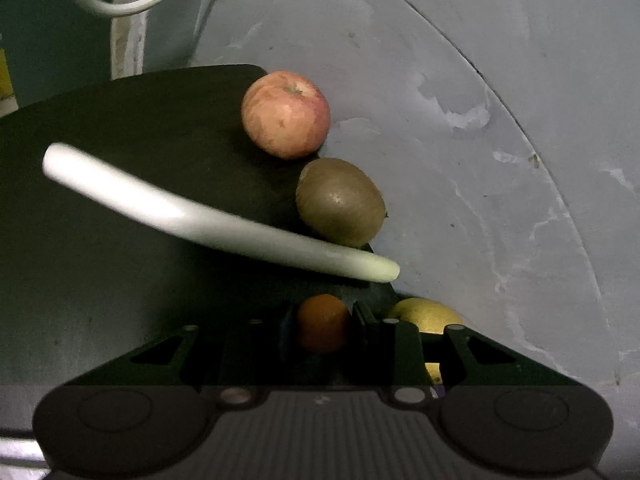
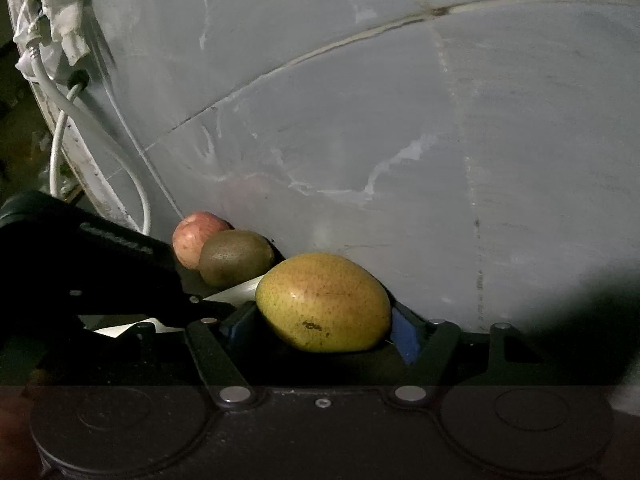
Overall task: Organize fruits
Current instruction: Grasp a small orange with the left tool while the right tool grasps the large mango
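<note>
The left gripper [image 1: 323, 322] has its jaws clenched on a small orange [image 1: 322, 323], which sits between the two dark fingers close to the camera. The gripper points forward and slightly down over a dark mat [image 1: 120, 200]. Just beyond the orange, a long white stalk [image 1: 192, 216] with a pale green end lies across the mat, slanting away to the left. Past the stalk, a kiwi [image 1: 341, 202] rests at the mat's right edge, and an apple [image 1: 286, 114] sits just behind the kiwi, nearly touching it. To the right of the orange, part of a pear [image 1: 426, 314] shows behind the gripper's finger.

The right gripper [image 2: 324, 320] has its jaws grasping the pear [image 2: 323, 302], which lies on its side between blue finger pads [image 2: 406, 334]. This gripper points level and low along the surface. Left of the pear and farther off, the kiwi [image 2: 236, 258] stands in front of the apple [image 2: 196, 242], overlapping it in this view. The black body of the left gripper [image 2: 80, 264] fills the area left of the pear, with slivers of the white stalk [image 2: 236, 292] showing beneath it.

Beyond the mat spreads a grey floor or worktop [image 1: 480, 140] with pale scuffs and a dark seam; I cannot tell which it is. White cables [image 2: 60, 128] hang at the far left by a taped socket [image 2: 64, 12].
</note>
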The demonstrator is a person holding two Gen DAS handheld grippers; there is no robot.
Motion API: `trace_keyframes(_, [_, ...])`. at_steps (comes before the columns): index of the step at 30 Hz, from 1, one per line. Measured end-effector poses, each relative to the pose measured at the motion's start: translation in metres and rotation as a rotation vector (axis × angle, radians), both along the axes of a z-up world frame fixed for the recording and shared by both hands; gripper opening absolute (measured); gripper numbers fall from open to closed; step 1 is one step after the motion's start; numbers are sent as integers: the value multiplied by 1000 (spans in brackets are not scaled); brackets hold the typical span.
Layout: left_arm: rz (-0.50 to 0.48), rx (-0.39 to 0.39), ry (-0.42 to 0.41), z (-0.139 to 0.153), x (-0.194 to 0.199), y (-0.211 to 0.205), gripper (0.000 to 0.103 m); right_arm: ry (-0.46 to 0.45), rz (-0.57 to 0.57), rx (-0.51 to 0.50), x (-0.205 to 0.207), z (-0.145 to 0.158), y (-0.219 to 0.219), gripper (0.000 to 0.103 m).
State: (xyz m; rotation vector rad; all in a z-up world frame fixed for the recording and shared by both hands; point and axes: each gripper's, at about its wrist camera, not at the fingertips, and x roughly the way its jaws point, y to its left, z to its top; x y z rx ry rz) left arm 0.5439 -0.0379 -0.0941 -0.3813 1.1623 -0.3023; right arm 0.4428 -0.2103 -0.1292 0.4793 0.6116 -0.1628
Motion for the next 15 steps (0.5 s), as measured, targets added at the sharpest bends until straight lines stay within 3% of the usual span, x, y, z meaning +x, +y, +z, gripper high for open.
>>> trace_keyframes(7, [34, -21, 14, 6, -21, 7, 34, -18, 56, 46, -20, 2, -9, 71])
trace_keyframes(15, [46, -41, -27, 29, -49, 22, 34, -55, 124, 65, -52, 19, -6, 71])
